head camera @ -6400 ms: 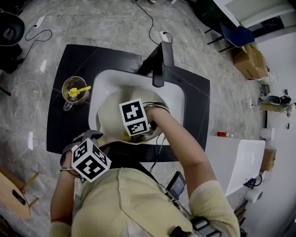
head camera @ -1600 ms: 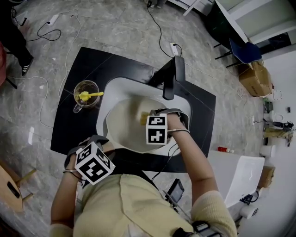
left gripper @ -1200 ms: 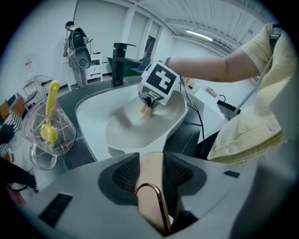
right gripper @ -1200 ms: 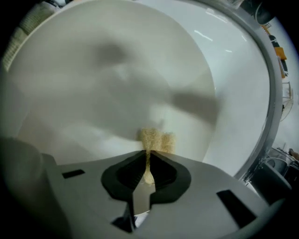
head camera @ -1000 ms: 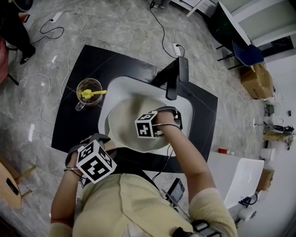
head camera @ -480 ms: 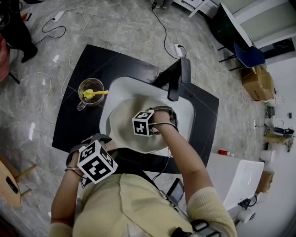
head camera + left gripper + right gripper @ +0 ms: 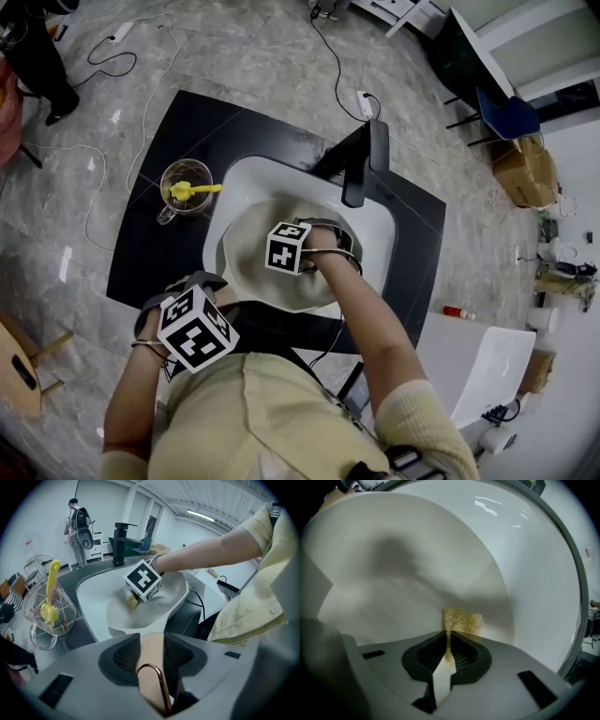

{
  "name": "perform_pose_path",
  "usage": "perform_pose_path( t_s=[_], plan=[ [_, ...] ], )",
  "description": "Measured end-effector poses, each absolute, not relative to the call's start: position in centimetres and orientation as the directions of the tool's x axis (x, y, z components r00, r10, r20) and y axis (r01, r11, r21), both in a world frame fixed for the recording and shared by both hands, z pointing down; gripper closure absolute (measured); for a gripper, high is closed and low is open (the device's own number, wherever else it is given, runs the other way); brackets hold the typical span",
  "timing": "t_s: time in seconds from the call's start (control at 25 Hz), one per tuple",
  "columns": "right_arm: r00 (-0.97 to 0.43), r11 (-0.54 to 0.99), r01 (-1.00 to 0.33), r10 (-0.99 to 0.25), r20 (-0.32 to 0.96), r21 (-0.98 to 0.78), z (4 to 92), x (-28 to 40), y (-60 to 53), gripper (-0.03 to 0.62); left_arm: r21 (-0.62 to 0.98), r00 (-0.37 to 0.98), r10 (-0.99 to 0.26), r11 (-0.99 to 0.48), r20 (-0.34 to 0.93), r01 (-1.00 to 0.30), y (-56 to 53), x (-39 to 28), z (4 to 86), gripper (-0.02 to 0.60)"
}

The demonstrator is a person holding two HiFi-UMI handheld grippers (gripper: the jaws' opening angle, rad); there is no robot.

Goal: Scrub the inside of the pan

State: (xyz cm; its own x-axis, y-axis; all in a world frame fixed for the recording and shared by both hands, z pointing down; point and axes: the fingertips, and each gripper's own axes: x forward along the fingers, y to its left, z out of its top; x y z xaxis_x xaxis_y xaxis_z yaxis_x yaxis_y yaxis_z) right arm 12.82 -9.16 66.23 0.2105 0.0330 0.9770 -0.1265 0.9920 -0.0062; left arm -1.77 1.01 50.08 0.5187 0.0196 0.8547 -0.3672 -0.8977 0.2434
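Under its own marker cube in the head view, the right tool is hiding its jaws and whatever they are carrying; only the right gripper view is showing them. There the jaws are clenching a coarse yellow scrubbing pad, and the pad's free end is pressing against the cream inner wall of the pan. A soft shadow is falling across the upper part of that wall, and the pan's rim is running out of the picture at the left.

The pan is lying tilted in the white sink, just below the black faucet. Its handle, pinkish with a copper-coloured hanging loop, is being gripped tight between the jaws of the left tool. From the head view this handle is lying out of sight beneath the left tool and the person's body. In the left gripper view the person's right forearm is crossing above the pan and covering part of its far rim.

Left of the sink and apart from it, a glass mug is standing on the black surface, holding a yellow utensil whose head is too tangled in reflections to name. Cables are trailing over the stone floor around the surface. Farther right a cardboard box and a blue chair are standing well clear.
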Motion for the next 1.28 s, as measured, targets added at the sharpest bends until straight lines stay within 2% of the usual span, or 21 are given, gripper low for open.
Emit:
perform_pose_path(
  t_s=[0.4,0.76,1.12,1.28],
  plan=[
    [0.028,0.993,-0.093,0.081,0.996,-0.078,65.7,8.4,-8.1,0.554,0.238,0.515,0.012,-0.896,0.857,-0.374,1.0,-1.8,50.1,0.413],
    [-0.108,0.981,-0.002,0.194,0.975,-0.195,63.8,5.2,-5.5,0.554,0.238,0.515,0.009,-0.894,0.857,-0.380,1.0,-1.8,50.1,0.413],
    [-0.198,0.940,0.080,0.340,0.919,-0.331,60.6,3.4,-2.7,0.554,0.241,0.515,0.011,-0.892,0.857,-0.381,1.0,-1.8,50.1,0.413],
    [-0.137,0.914,0.098,0.404,0.904,-0.393,59.9,4.5,-1.3,0.554,0.246,0.518,0.013,-0.891,0.855,-0.383,0.9,-1.8,50.1,0.413]
  ],
)
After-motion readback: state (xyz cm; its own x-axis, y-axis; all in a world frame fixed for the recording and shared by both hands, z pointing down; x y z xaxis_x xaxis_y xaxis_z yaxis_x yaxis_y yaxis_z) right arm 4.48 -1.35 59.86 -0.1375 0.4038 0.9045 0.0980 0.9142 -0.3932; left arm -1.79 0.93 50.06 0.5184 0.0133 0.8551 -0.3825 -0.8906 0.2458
